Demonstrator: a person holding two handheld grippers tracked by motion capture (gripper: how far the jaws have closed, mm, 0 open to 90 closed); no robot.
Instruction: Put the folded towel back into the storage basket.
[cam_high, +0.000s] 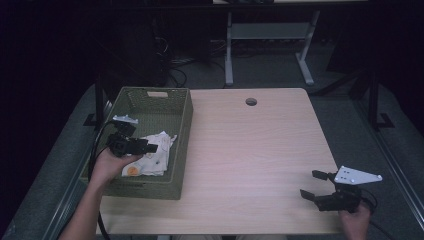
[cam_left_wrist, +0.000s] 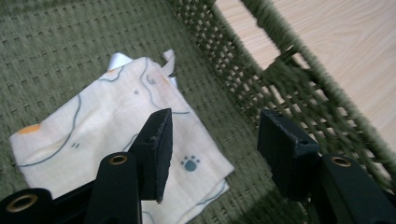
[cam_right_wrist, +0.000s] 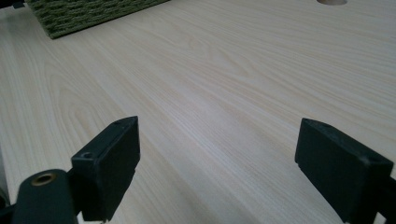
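1. Looking down from the high view, the left tool (cam_high: 146, 147) hovers inside the green woven basket (cam_high: 182, 125) at the bench's (cam_high: 250, 150) left side, over a folded pale cloth (cam_high: 159, 150) lying on the basket floor toward its near right corner. The right tool (cam_high: 309, 186) sits near the bench's near right edge, well apart from the basket, jaws spread.
2. Along the left tool (cam_left_wrist: 212, 135) in its own view, the jaws stand apart with nothing between them; the cloth (cam_left_wrist: 102, 116), printed with a paw mark, lies flat below the left jaw, beside the basket wall (cam_left_wrist: 261, 70).
3. Seen from the right tool (cam_right_wrist: 217, 158) view, wide jaws frame bare bench (cam_right_wrist: 210, 70); the basket (cam_right_wrist: 84, 14) is far left.
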